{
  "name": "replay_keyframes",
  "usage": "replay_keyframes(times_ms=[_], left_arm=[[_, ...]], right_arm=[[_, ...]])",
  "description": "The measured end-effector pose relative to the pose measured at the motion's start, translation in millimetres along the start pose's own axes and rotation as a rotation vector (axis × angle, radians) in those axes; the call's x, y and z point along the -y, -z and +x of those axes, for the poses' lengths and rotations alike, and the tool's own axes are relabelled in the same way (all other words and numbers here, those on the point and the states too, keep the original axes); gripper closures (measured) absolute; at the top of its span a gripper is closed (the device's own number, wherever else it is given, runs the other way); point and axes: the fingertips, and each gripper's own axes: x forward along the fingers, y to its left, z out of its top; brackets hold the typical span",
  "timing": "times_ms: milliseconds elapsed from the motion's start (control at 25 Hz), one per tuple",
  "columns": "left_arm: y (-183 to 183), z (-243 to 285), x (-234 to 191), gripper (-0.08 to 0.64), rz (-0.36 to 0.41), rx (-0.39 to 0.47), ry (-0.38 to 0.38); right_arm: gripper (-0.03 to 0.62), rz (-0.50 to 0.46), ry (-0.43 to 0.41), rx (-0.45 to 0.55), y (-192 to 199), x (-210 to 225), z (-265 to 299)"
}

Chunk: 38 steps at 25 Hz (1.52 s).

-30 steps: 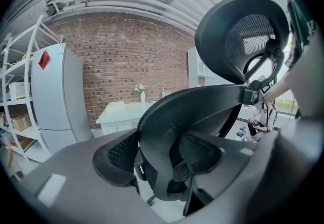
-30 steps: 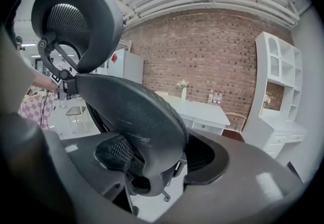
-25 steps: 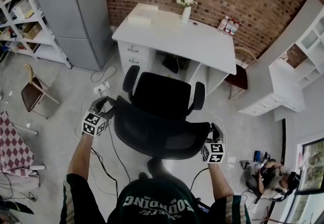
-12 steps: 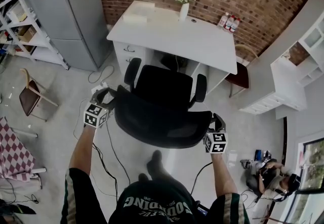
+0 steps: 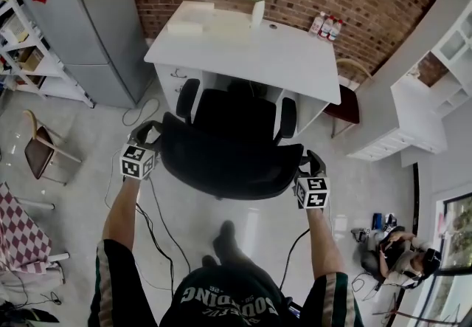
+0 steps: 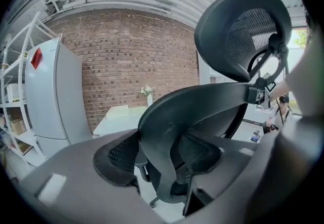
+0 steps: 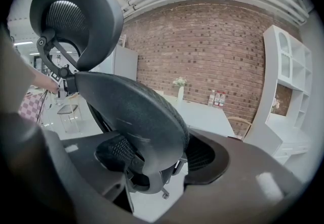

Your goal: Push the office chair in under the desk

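Note:
A black mesh office chair stands in front of the white desk (image 5: 243, 45), its seat (image 5: 236, 117) at the desk's front edge between the drawer unit and the right leg. My left gripper (image 5: 151, 133) is shut on the left edge of the backrest (image 5: 228, 167). My right gripper (image 5: 313, 164) is shut on the backrest's right edge. In the left gripper view, the backrest's rim (image 6: 202, 112) fills the gap of the left gripper (image 6: 159, 160), headrest (image 6: 243, 31) above. In the right gripper view, the backrest (image 7: 136, 112) sits between the pads of the right gripper (image 7: 159, 160).
A grey fridge (image 5: 88, 23) and white shelving (image 5: 22, 60) stand at left, a wooden chair (image 5: 37, 152) near them. Cables (image 5: 158, 222) trail over the floor. A vase (image 5: 257, 4) and bottles (image 5: 323, 25) sit on the desk. A white cabinet (image 5: 420, 111) stands at right.
The chair has rolled forward toward the desk, and its seat now reaches the desk's front edge. Both grippers moved forward with the backrest, still closed on it.

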Motion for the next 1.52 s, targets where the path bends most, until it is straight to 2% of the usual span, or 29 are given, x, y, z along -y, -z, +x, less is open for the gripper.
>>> replay_keyframes(times_ms=[160, 280, 400, 520, 640, 760, 880, 960, 1200, 1360, 1520], left_arm=[[-1, 0, -1, 0.32, 0.0, 0.003, -0.01], [0, -3, 1, 0.304, -0.035, -0.006, -0.016], [0, -17, 8, 0.301, -0.061, 0.006, -0.03], [6, -43, 16, 0.301, -0.053, 0.008, -0.051], [11, -72, 30, 0.308, -0.054, 0.01, -0.055], [12, -101, 49, 0.326, -0.063, 0.032, -0.062], [13, -136, 74, 0.418, -0.06, 0.046, -0.063], [11, -161, 92, 0.543, -0.046, 0.057, -0.06], [-3, -216, 137, 0.549, -0.027, 0.102, -0.073], [-14, -240, 166, 0.549, -0.023, 0.144, -0.055], [-14, -252, 184, 0.549, -0.007, 0.147, -0.044]], right_arm=[[0.314, 0.012, -0.008, 0.021, 0, -1, 0], [0.319, 0.018, -0.006, 0.03, 2, 0, -3], [0.305, 0.043, 0.018, 0.047, 3, 1, -13], [0.305, 0.075, 0.066, 0.088, 2, 1, -32], [0.343, 0.1, 0.107, 0.103, 6, -4, -55], [0.436, 0.118, 0.114, 0.098, 15, -19, -77], [0.513, 0.107, 0.081, 0.106, 19, -50, -97], [0.534, 0.09, 0.052, 0.125, 17, -74, -113], [0.591, 0.076, 0.011, 0.203, 2, -128, -169], [0.591, 0.061, 0.019, 0.228, 1, -147, -200], [0.591, 0.063, 0.013, 0.232, 6, -159, -223]])
